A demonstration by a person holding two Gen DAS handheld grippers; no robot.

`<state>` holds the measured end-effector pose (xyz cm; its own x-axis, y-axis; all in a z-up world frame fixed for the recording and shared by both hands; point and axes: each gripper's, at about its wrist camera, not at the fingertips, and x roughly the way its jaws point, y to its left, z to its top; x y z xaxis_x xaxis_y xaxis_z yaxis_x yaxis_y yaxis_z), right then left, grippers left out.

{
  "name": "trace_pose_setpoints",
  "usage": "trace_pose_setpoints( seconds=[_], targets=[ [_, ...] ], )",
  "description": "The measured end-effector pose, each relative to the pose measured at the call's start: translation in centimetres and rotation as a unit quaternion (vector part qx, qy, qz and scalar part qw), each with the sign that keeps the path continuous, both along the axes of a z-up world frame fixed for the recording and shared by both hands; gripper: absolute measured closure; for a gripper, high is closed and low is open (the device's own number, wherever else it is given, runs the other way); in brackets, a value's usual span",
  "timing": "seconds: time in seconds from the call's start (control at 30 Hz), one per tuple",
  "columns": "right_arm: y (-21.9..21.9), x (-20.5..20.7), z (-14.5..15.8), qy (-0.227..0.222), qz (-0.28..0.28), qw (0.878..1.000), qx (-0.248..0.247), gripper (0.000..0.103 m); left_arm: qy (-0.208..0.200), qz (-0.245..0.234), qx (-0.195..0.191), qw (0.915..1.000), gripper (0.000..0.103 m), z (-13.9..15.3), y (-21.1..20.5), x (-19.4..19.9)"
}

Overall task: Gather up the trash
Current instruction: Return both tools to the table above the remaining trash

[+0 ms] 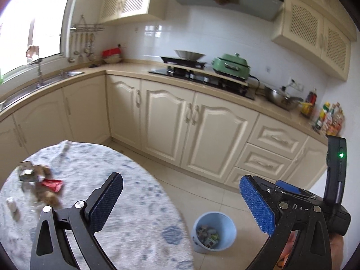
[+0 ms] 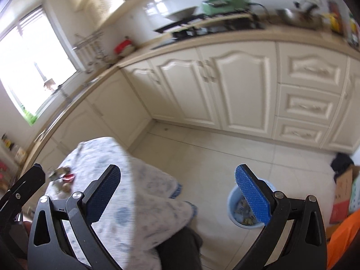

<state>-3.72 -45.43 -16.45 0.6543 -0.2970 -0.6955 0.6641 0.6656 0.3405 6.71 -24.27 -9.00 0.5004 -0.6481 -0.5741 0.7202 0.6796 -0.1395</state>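
Note:
A pile of trash (image 1: 38,180) lies on the round table (image 1: 126,202) with a blue-patterned cloth: crumpled wrappers, a red packet (image 1: 52,184) and brown scraps. It also shows small in the right wrist view (image 2: 64,177). A light blue bin (image 1: 213,231) stands on the floor beside the table and holds some trash; it also shows in the right wrist view (image 2: 241,209). My left gripper (image 1: 182,202) is open and empty above the table edge. My right gripper (image 2: 180,198) is open and empty above the floor, its right finger in front of the bin.
Cream kitchen cabinets (image 1: 198,126) run along the back with a stove (image 1: 202,76), a green pot (image 1: 231,65) and bottles (image 1: 328,117). A sink (image 1: 45,83) is at the left. Cardboard boxes (image 2: 344,193) stand on the floor at the right.

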Motion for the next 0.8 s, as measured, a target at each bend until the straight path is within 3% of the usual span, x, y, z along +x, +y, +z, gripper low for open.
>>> trace_pose_setpoints(
  seconds=[0.4,0.8],
  targets=[
    [10.9,8.4,5.8,-0.026,0.117,0.990,-0.080,0.000,-0.032,0.124,-0.026,0.9914,0.001,3.7,16.0,-2.4],
    [18.6,14.1,7.9,-0.038,0.210,0.970,-0.117,0.000,-0.064,0.212,-0.035,0.9745,0.001,4.8,25.5,-5.5]
  ],
)
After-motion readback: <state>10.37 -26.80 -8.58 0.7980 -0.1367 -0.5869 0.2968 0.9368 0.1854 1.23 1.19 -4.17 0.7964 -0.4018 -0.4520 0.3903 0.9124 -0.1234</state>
